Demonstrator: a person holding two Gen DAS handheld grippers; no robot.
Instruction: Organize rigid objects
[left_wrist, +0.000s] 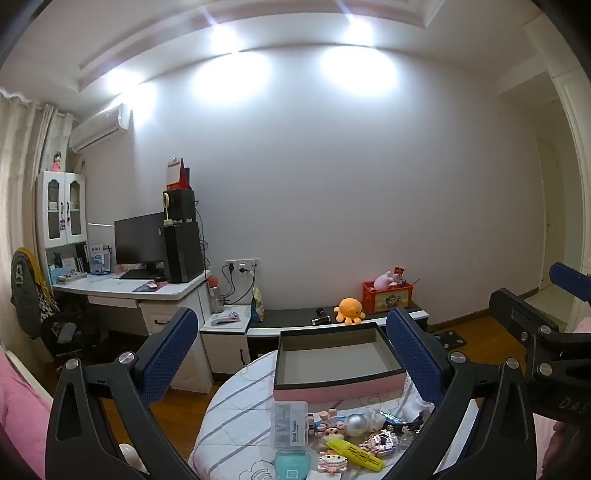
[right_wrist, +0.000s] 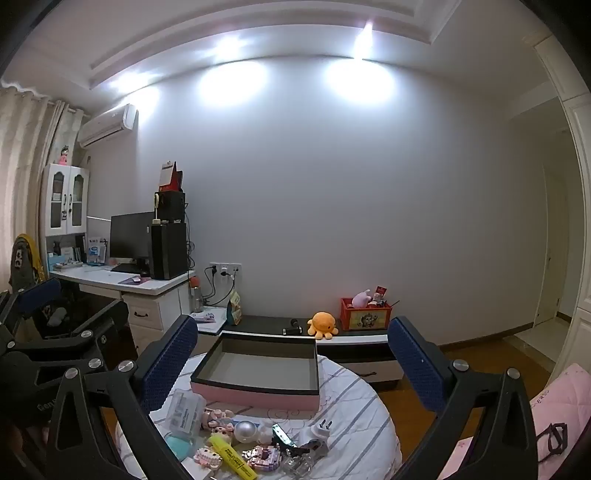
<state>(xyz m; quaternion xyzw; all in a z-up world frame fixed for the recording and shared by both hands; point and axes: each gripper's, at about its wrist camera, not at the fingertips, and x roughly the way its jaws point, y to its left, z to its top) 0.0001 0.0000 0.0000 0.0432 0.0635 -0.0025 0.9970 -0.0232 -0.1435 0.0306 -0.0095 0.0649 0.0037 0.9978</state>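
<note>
Your left gripper (left_wrist: 291, 354) and right gripper (right_wrist: 291, 354) both hang released, holding nothing, above the worktop (right_wrist: 354, 417); pink box (right_wrist: 258, 373) at far edge, yellow highlighter (right_wrist: 231, 456) near edge.

A plain pale wall (left_wrist: 351, 192) fills most of both views, lit by bright ceiling spots (left_wrist: 354, 26) set in a stepped white ceiling. The floor (left_wrist: 476, 334) is brown wood. At left hang cream curtains (left_wrist: 18, 166), with an air conditioner (left_wrist: 99, 127) mounted high beside them. Below stands a white cabinet (left_wrist: 62, 210) with glass doors over a white desk (left_wrist: 129, 286) that carries a dark monitor (left_wrist: 138, 238) and black speakers (left_wrist: 183, 251). A dark chair (left_wrist: 40, 295) draped with clothes sits at the desk. A wall socket (left_wrist: 242, 265) holds plugs. A low black-and-white bench (left_wrist: 295, 321) runs along the wall. At right a doorway (left_wrist: 550, 221) opens onto a dim passage.
</note>
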